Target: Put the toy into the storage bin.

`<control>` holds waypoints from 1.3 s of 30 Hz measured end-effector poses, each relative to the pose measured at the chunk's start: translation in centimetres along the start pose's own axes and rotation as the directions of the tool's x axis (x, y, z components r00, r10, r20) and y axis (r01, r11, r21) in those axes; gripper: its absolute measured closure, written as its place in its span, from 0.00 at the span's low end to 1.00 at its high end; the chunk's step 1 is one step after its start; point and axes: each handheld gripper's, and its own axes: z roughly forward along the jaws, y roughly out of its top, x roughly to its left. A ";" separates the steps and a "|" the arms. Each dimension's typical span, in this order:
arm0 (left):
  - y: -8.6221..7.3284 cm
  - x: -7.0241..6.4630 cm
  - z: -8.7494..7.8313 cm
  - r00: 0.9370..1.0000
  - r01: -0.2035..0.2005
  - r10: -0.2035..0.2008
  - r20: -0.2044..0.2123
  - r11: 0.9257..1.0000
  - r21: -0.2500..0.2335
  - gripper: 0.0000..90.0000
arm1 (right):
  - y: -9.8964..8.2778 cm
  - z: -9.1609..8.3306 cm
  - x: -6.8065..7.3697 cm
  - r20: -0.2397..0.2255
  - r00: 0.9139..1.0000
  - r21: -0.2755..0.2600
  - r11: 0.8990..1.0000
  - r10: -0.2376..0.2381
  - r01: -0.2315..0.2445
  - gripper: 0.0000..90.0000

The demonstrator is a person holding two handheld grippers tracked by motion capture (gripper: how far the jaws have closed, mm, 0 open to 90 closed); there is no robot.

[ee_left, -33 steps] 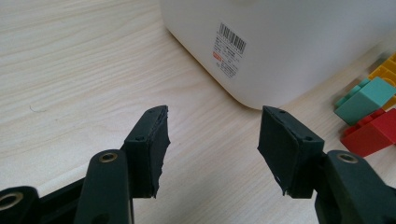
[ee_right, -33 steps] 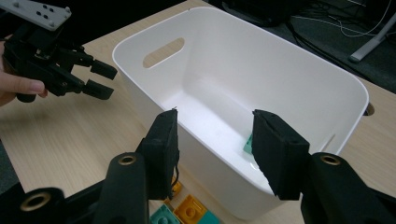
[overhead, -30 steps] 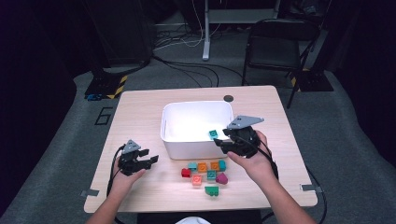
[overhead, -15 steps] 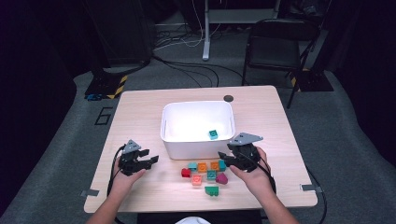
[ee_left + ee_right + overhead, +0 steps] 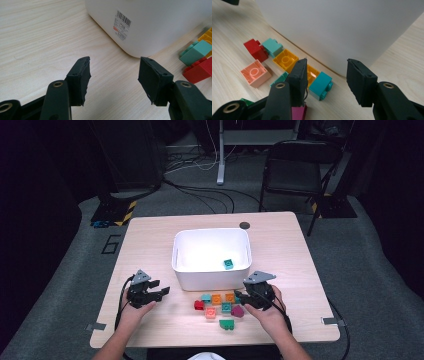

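Note:
A white bin (image 5: 211,270) stands mid-table with one teal brick (image 5: 228,264) lying inside. Several bricks sit in front of it: red (image 5: 199,305), orange (image 5: 217,298), salmon (image 5: 210,312), magenta (image 5: 238,311) and green (image 5: 226,324). My right gripper (image 5: 240,297) is low at the right end of this group, open. In the right gripper view a teal brick (image 5: 320,86) lies on the table between the jaws of my right gripper (image 5: 325,75), close to the left one, untouched. My left gripper (image 5: 162,292) rests open on the table left of the bin, with nothing between the jaws of my left gripper (image 5: 113,72).
The bin's wall (image 5: 337,27) rises just beyond the right jaws. In the left gripper view the labelled bin corner (image 5: 150,22) is ahead, with teal (image 5: 195,51) and red (image 5: 198,71) bricks at the right. A dark round disc (image 5: 244,225) sits behind the bin.
My right gripper has come down from the bin's front right rim to the table beside the bricks, jaws equally wide. The left gripper has stayed put.

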 end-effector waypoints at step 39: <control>0.1 0.2 0.0 1.000 0.003 -0.003 0.001 1.000 -0.008 0.47 | -2.9 3.3 -0.9 0.011 0.999 0.098 0.994 0.053 -0.054 0.60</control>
